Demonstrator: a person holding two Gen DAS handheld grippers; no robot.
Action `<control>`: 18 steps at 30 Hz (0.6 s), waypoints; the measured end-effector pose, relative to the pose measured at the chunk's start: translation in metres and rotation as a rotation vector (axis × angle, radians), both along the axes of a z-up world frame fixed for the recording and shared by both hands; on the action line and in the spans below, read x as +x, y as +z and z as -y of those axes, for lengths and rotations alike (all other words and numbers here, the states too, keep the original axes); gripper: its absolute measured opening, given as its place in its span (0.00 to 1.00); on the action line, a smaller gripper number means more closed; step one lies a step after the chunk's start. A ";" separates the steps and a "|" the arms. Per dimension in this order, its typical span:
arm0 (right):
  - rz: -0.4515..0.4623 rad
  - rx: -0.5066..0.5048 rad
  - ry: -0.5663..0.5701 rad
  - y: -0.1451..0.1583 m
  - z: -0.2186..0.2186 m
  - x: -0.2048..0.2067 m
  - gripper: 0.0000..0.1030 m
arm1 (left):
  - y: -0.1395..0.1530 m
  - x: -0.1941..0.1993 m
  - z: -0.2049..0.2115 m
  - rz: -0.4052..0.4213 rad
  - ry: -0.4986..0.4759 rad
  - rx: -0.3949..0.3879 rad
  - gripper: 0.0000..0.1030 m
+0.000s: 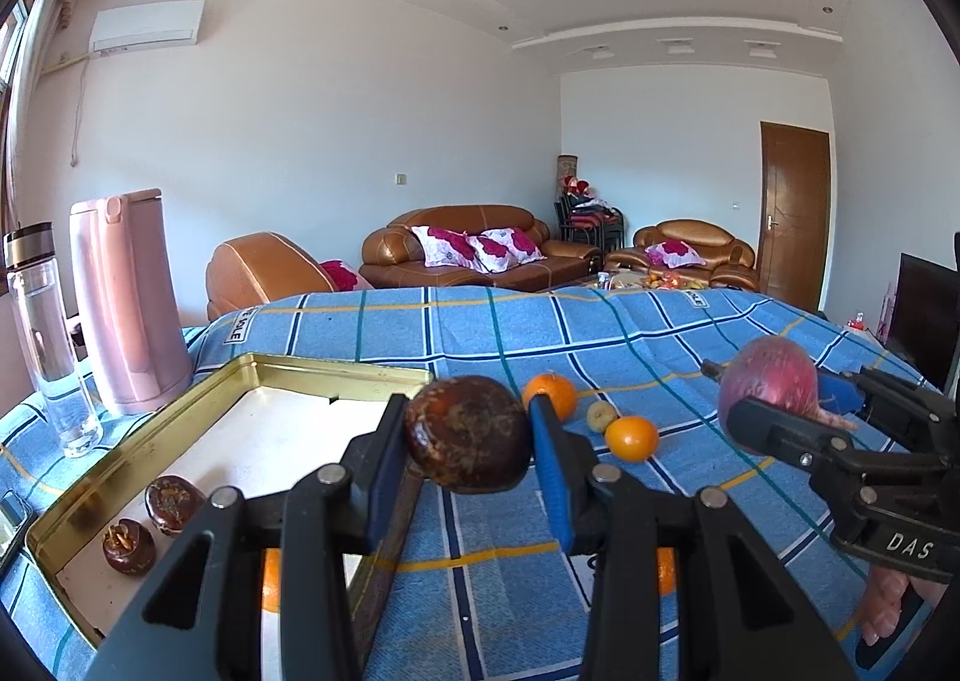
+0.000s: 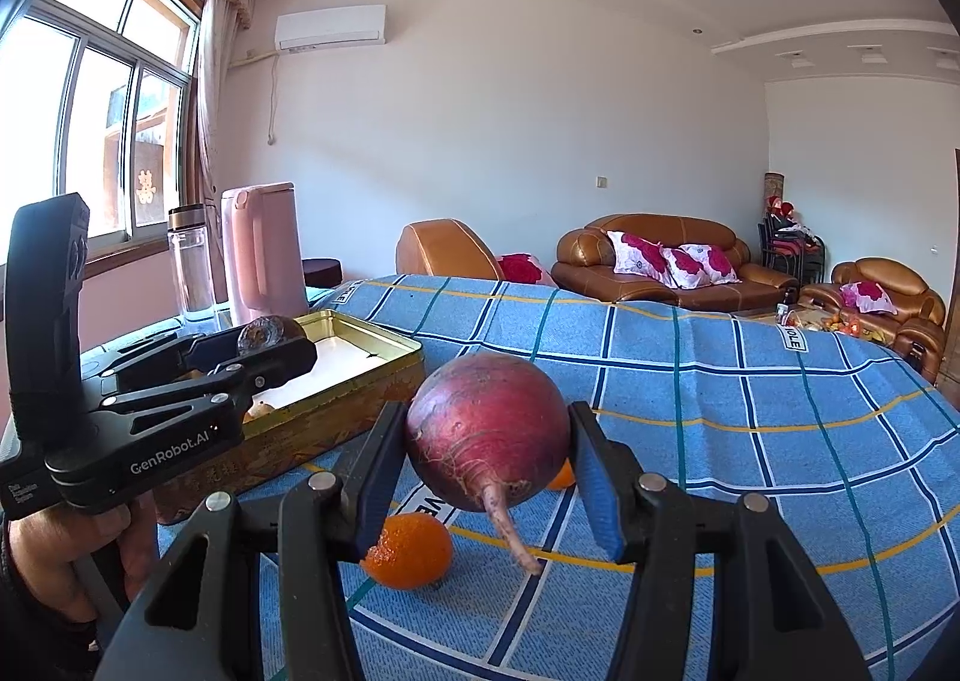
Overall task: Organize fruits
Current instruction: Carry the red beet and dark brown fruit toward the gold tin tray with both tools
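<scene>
Left gripper (image 1: 469, 435) clamped on a dark brown fruit (image 1: 468, 432), lifted beside the gold tin's (image 1: 120, 477) near corner; two similar fruits (image 1: 153, 522) already in the tin. Right gripper (image 2: 487, 450) clamped on a red radish (image 2: 487, 429), root tail down, raised above blue checked cloth (image 2: 750, 411). Oranges (image 1: 631, 438) loose on cloth.

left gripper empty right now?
No, the left gripper is shut on a dark brown water chestnut, held between its blue pads above the gold tin's edge.
</scene>
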State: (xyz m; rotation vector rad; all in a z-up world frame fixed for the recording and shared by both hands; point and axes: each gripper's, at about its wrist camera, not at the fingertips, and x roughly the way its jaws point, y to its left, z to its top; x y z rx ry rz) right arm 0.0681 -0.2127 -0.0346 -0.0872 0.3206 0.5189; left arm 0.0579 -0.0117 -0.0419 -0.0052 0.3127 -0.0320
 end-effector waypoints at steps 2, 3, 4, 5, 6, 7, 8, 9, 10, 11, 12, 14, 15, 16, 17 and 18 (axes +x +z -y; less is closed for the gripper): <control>-0.002 0.002 0.000 0.000 -0.002 0.001 0.54 | -0.001 0.000 -0.002 -0.007 0.010 0.003 0.40; -0.005 0.003 0.000 0.000 -0.002 0.001 0.54 | -0.001 0.000 -0.003 -0.011 0.013 0.003 0.40; -0.008 0.004 -0.002 0.000 -0.002 0.001 0.54 | -0.001 0.000 -0.004 -0.016 0.015 0.003 0.40; -0.011 0.006 -0.003 0.000 -0.002 0.002 0.54 | -0.002 0.000 -0.005 -0.021 0.018 0.003 0.40; -0.015 0.008 -0.002 0.000 -0.003 0.002 0.54 | -0.002 0.000 -0.006 -0.025 0.021 0.002 0.40; -0.018 0.010 -0.001 0.000 -0.003 0.003 0.54 | -0.002 0.000 -0.008 -0.030 0.025 0.002 0.40; -0.018 0.009 -0.001 0.000 -0.005 0.003 0.54 | -0.003 0.000 -0.009 -0.033 0.027 0.000 0.40; -0.020 0.007 0.000 -0.001 -0.006 0.003 0.54 | -0.003 0.000 -0.011 -0.036 0.028 -0.002 0.40; -0.021 0.006 0.002 -0.001 -0.008 0.003 0.54 | -0.003 -0.001 -0.012 -0.038 0.032 -0.001 0.40; -0.022 0.005 0.005 -0.001 -0.009 0.003 0.54 | -0.004 -0.001 -0.013 -0.040 0.035 0.000 0.40; -0.022 0.004 0.007 -0.001 -0.011 0.002 0.54 | -0.004 -0.002 -0.015 -0.042 0.036 -0.001 0.40; -0.023 0.004 0.014 -0.001 -0.013 0.002 0.54 | -0.005 -0.003 -0.018 -0.047 0.040 -0.002 0.40; -0.024 0.004 0.017 -0.001 -0.015 0.002 0.54 | -0.005 -0.003 -0.019 -0.050 0.042 -0.004 0.40; -0.025 0.003 0.019 -0.001 -0.017 0.002 0.54 | -0.005 -0.003 -0.021 -0.053 0.044 -0.006 0.40; -0.027 0.003 0.022 -0.001 -0.018 0.002 0.54 | -0.005 -0.003 -0.022 -0.055 0.047 -0.005 0.40; -0.027 0.002 0.026 -0.001 -0.020 0.002 0.54 | -0.005 -0.003 -0.023 -0.060 0.051 -0.004 0.40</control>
